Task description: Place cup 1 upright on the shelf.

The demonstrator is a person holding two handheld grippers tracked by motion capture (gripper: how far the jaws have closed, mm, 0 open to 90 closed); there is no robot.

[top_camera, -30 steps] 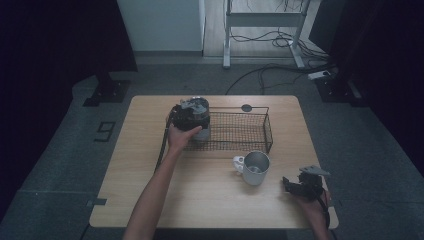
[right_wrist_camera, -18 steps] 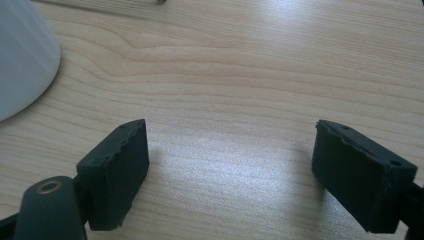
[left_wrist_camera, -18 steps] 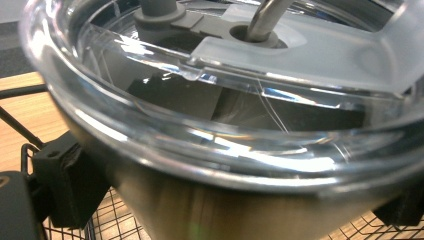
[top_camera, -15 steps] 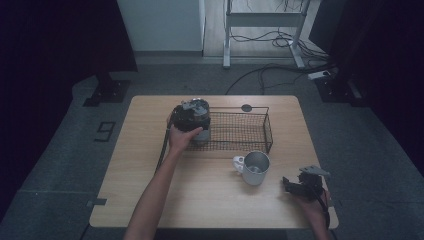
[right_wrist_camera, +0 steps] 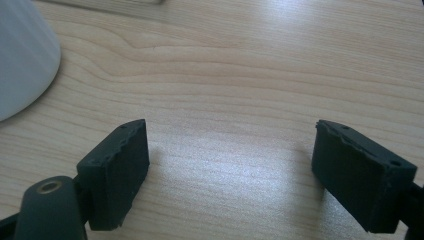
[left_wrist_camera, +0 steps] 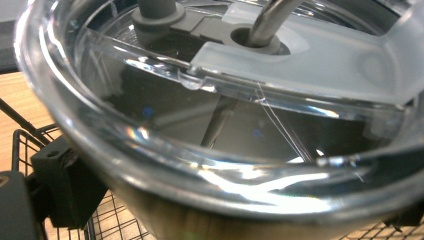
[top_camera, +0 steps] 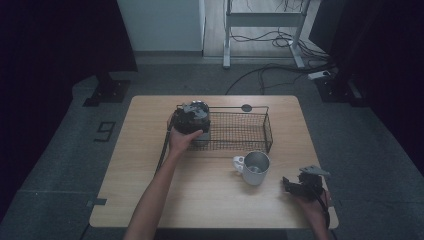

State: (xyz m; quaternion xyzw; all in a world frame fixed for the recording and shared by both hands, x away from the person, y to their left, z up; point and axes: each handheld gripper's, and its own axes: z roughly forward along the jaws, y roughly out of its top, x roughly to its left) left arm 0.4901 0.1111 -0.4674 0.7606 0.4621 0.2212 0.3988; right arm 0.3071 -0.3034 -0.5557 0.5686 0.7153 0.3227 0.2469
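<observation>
Clear plastic lid [left_wrist_camera: 300,65] with a metal straw tops the steel tumbler [left_wrist_camera: 215,220] that the left gripper [top_camera: 191,119] pinches between its jaws at the left end of the black wire basket [top_camera: 250,131]. Right gripper [top_camera: 300,186] rests on the wooden counter [top_camera: 200,200] near a white mug [top_camera: 254,167], jaws spread and empty.

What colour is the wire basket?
Black wire mesh basket, clearest in the high view.
</observation>
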